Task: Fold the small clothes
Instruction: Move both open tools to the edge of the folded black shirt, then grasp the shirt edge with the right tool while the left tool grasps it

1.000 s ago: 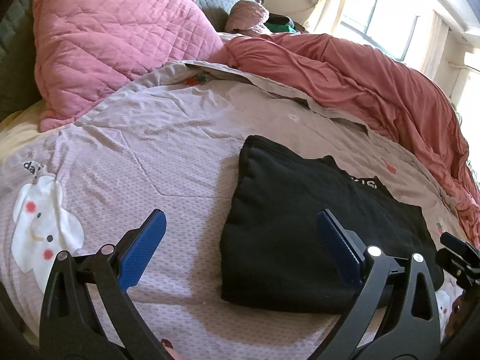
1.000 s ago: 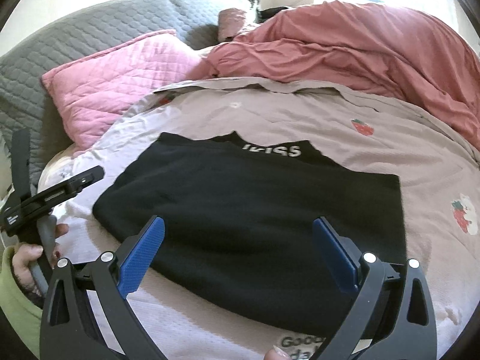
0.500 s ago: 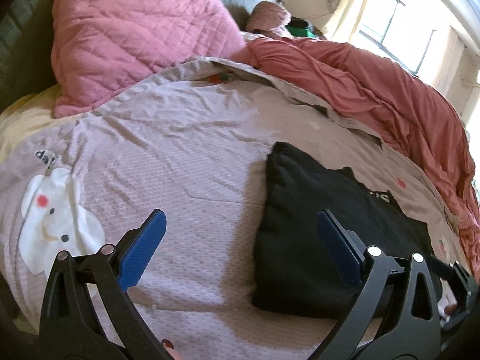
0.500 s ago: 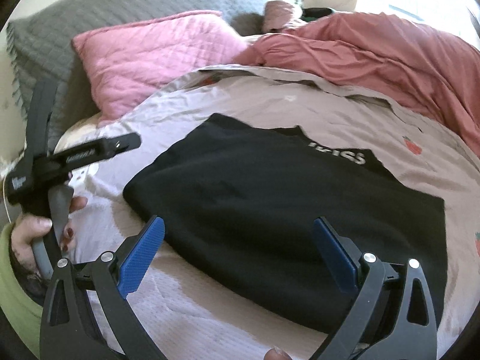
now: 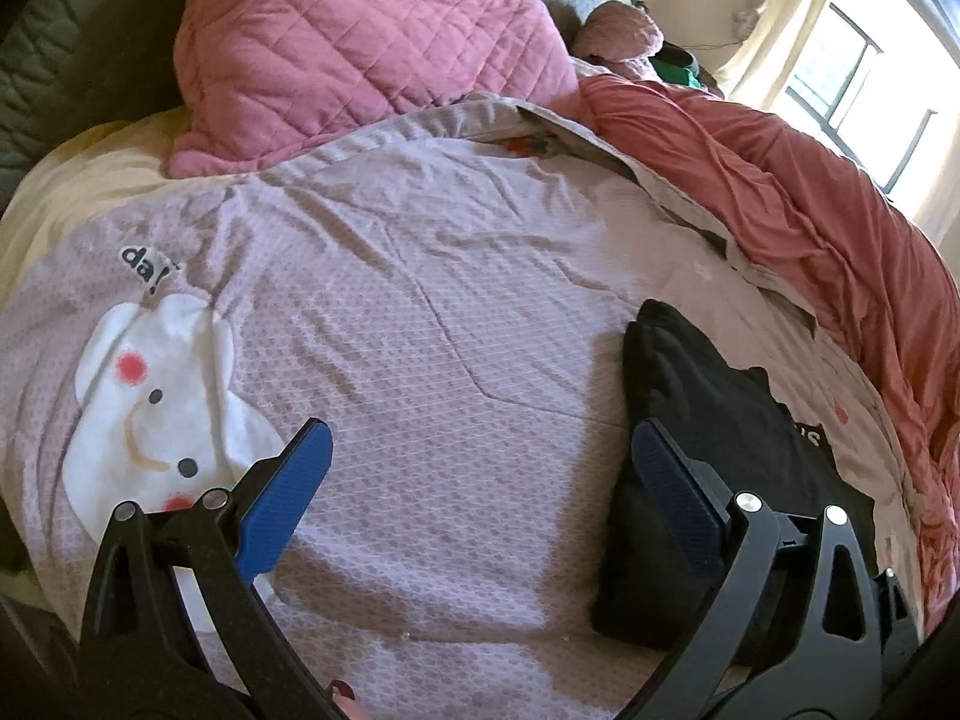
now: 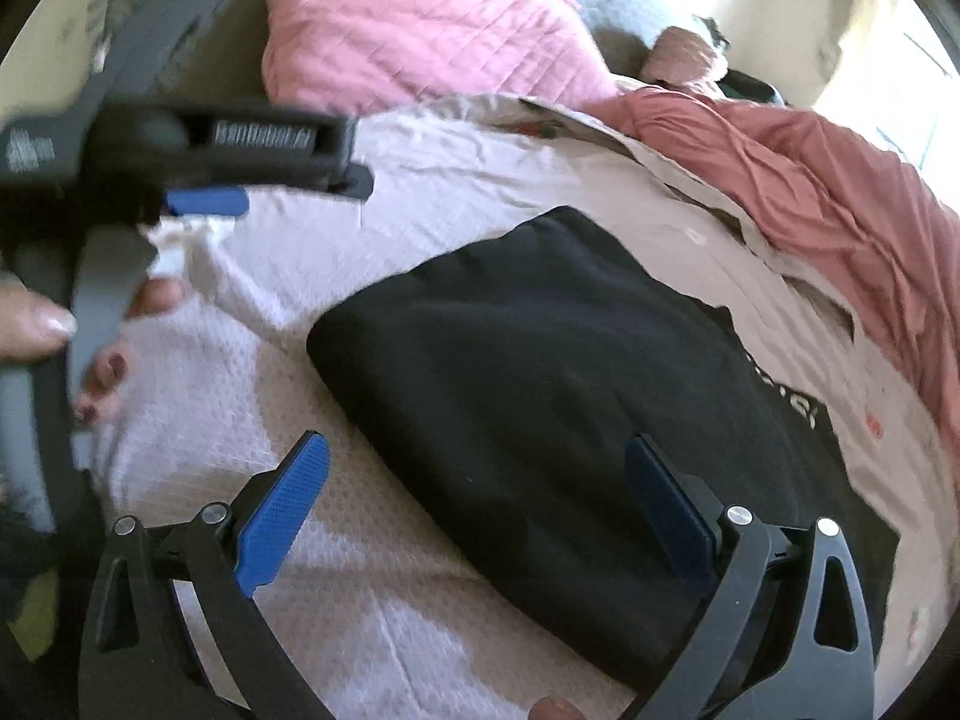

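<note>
Since a second ago both cameras have swung leftward, and the black garment [image 5: 708, 456] has slid toward the right edge of the left wrist view. It looks folded into a flat rectangle, so I judge this fold finished and the hands pulling away.

At far left, a white cartoon animal [image 5: 150, 414] is printed on the dotted lilac bedsheet [image 5: 432, 312]. The left gripper [image 5: 480, 492] is spread wide over bare sheet, holding nothing. The soft, matte garment lies on the sheet under the right gripper [image 6: 477, 516], also wide and empty. Behind sit a quilted pink pillow [image 5: 360, 42] and a rumpled salmon blanket [image 5: 810, 204].
</note>
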`<state>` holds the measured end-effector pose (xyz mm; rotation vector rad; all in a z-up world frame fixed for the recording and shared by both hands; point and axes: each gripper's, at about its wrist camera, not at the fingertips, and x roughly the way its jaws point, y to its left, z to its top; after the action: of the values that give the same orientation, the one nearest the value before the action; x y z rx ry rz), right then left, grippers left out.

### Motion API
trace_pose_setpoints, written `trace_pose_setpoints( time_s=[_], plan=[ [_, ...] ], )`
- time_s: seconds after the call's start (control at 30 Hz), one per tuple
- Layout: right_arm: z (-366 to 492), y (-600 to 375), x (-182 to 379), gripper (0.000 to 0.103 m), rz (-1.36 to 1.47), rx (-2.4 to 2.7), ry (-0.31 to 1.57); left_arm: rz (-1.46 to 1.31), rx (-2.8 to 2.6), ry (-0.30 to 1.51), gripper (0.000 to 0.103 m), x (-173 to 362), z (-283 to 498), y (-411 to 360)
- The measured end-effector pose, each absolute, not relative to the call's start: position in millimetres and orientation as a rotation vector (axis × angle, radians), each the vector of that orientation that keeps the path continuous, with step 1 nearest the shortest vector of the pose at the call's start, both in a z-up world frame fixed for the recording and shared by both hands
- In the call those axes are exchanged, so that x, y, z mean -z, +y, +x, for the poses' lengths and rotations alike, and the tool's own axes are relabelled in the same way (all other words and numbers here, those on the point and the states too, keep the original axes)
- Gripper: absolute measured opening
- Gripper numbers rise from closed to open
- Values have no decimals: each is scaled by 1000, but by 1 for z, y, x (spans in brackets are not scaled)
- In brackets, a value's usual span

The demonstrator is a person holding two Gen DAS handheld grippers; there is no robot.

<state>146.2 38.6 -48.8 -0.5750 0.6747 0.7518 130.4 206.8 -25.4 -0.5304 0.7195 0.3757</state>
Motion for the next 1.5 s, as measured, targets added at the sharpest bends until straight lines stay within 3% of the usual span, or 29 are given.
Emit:
trace_pose_setpoints(
  time_s=[0.47,0.63,0.7,0.73,0.77,0.8,1.2,1.5],
  plan=[
    [162,58,66,95,-643,-658,616,-469,-379,744,94,26,138,200],
    [160,53,60,69,-608,-687,576,-446,-381,761,94,27,142,195],
    [161,49,56,40,-581,-709,571,-443,-375,766,94,28,144,194],
    [162,48,55,33,-568,-716,572,-445,-371,770,94,29,144,194],
    [163,46,53,18,-546,-736,577,-448,-369,772,94,30,145,195],
    [163,44,51,12,-527,-747,577,-452,-366,773,94,30,144,195],
    [184,2,38,7,-178,-855,647,-748,-140,788,94,37,174,212],
    [179,-7,36,7,-128,-882,642,-925,92,904,93,58,231,199]
  ],
)
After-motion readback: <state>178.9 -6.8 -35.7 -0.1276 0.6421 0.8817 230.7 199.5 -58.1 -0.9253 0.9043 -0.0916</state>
